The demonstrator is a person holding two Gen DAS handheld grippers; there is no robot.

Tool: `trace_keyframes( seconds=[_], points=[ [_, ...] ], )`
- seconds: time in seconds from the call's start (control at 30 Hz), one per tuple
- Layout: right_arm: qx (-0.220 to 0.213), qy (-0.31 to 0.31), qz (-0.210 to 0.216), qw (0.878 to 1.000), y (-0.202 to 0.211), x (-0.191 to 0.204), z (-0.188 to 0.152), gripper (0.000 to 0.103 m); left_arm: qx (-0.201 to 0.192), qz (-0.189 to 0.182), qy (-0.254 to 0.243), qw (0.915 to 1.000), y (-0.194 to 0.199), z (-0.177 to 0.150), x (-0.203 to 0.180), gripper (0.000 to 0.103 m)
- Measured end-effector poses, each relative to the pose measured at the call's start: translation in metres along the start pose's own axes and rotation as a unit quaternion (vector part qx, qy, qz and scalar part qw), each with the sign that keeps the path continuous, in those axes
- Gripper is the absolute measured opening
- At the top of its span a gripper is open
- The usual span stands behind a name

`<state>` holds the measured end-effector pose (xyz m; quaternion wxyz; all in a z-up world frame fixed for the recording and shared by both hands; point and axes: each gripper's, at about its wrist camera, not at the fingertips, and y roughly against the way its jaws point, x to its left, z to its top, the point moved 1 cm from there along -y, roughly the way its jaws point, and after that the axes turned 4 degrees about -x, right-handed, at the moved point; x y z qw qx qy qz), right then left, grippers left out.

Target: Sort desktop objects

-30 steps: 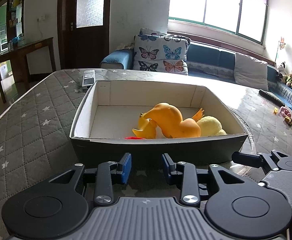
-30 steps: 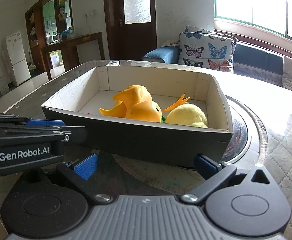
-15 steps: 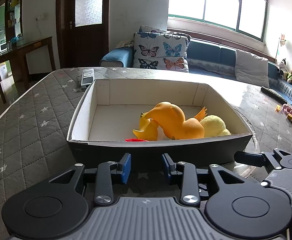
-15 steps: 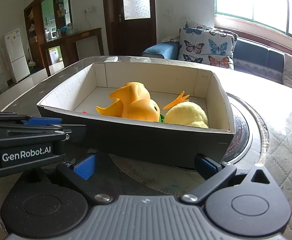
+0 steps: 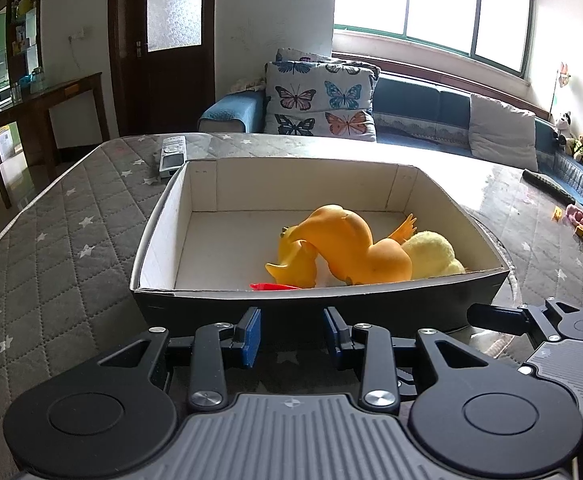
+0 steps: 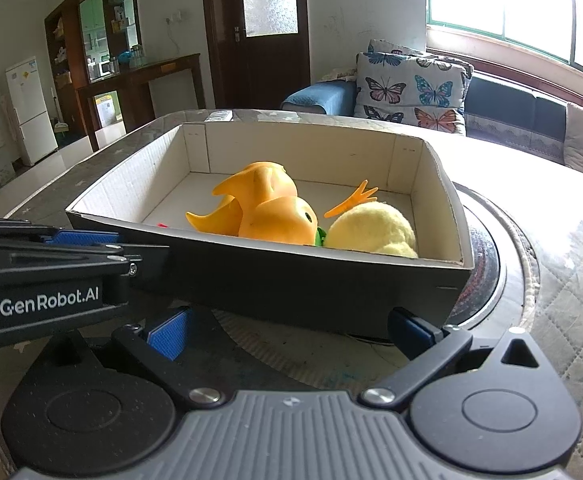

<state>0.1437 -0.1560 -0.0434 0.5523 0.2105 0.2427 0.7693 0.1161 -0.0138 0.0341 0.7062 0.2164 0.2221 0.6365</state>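
A: Box (image 5: 315,308) on quilted table (image 5: 63,216), just ahead of both grippers. Inside: orange rubber duck (image 5: 343,248), touching yellow plush (image 5: 431,254); red scrap (image 5: 273,287) by near wall.

B: Handling?

A: Probably light. Duck likely smooth, squashy, maybe slippery; best pinched at narrow neck. Plush soft, grippable anywhere.

B: Grippers?

A: Left gripper (image 5: 291,334) half-open, nothing between pads. Right gripper (image 6: 287,330) spread wide, empty too.
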Motion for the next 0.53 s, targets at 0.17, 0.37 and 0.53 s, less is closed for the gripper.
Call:
trace_keyframes(
  seconds=[0.17,0.37,0.53],
  points=[
    [0.001,0.001,0.000,1.000,-0.0012,0.0010,0.0000,0.103,0.002,-0.001,0.001,1.0000,-0.0017,-0.0009,0.0003,0.036],
    [0.003,0.002,0.000,1.000,-0.0017,0.0015,0.0000,0.103,0.002,-0.002,0.005,1.0000,-0.0025,-0.0011,0.0008,0.035],
    [0.003,0.003,0.001,1.000,-0.0019,0.0025,0.0005,0.103,0.001,-0.002,0.009,1.0000,-0.0022,-0.0013,0.0016,0.035]
  ],
)
